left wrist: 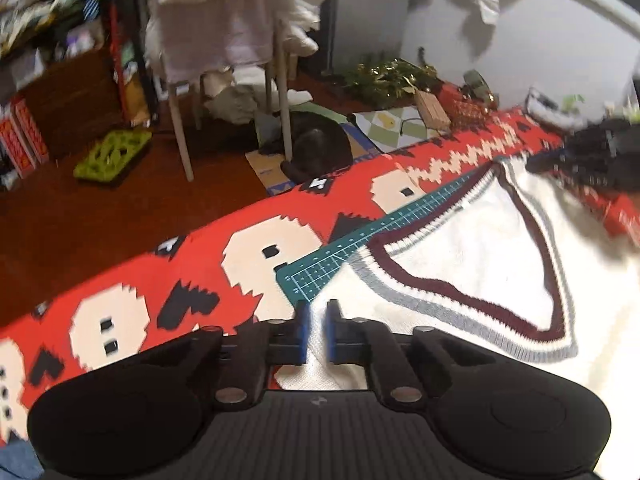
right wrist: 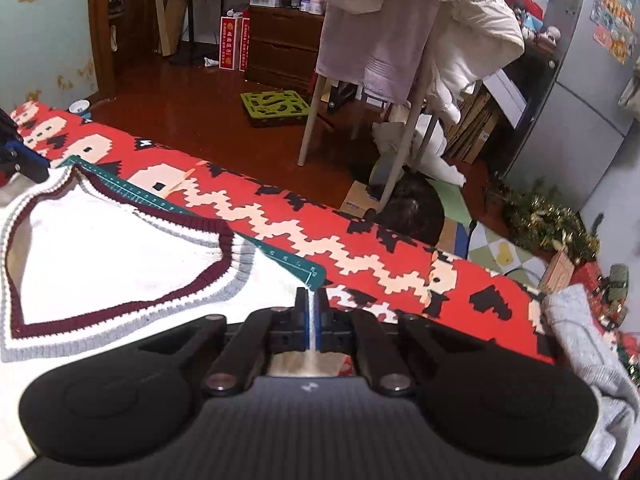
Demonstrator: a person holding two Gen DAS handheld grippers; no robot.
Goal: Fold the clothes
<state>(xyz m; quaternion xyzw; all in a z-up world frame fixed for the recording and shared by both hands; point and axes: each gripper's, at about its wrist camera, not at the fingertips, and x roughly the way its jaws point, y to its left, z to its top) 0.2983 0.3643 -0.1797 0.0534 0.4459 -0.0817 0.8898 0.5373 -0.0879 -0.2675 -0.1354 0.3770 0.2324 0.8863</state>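
Note:
A white knit sweater point(left wrist: 480, 248) with a maroon and grey V-neck collar point(right wrist: 132, 304) lies flat, collar towards the cameras, on a green cutting mat point(left wrist: 320, 272). My left gripper point(left wrist: 317, 314) sits at the sweater's left shoulder edge, its blue pads point(left wrist: 303, 332) narrowly apart with white knit between them. My right gripper point(right wrist: 312, 300) is at the other shoulder, pads point(right wrist: 305, 312) pressed on a thin strip of the white fabric. Each gripper also shows in the other view: the right gripper point(left wrist: 584, 156) is a dark blur, and the left gripper point(right wrist: 16, 156) sits at the far left.
A red patterned blanket point(right wrist: 400, 264) covers the surface under the mat. A grey garment point(right wrist: 580, 320) lies at the right end. Beyond the edge are a wooden floor, a chair draped with pale clothes point(right wrist: 400, 20), a green tray point(left wrist: 112, 154) and a dark shape point(left wrist: 316, 144) by the chair legs.

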